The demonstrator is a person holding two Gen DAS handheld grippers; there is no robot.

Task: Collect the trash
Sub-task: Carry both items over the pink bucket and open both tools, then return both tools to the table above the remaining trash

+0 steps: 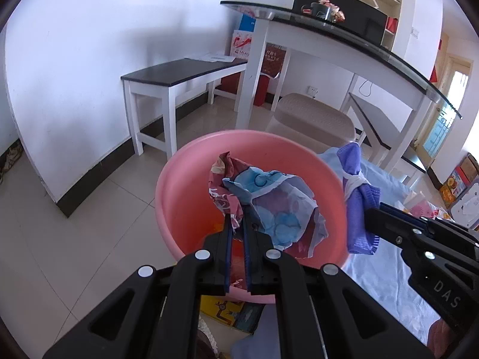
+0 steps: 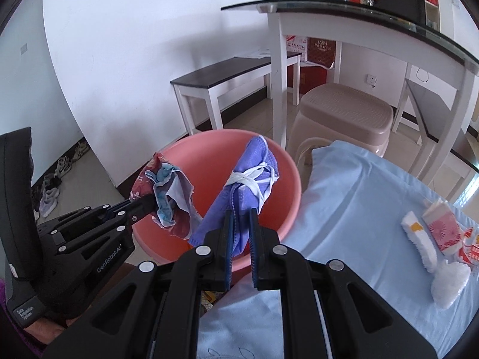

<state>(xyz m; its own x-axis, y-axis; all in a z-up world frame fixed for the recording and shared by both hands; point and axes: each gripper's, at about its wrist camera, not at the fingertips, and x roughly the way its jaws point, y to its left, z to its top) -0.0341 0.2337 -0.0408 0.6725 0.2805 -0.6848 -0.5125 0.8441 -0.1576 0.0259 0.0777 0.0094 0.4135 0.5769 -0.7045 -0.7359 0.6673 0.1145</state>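
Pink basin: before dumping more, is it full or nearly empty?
Nearly empty. The pink basin's inner wall shows bare; the crumpled wrapper hangs above it in the left claw.

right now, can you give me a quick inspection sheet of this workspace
surface: light blue sheet, partly bare
job's things: pink basin beside the sheet; crumpled printed wrapper and purple mask both held over it
clutter: white pads and red-and-white packet on the sheet
grippers: left hand-held gripper shut on the wrapper; right hand-held gripper shut on the mask
cables: black cord at the wall socket
surroundings: beige stool, bench, glass-topped table, shoes
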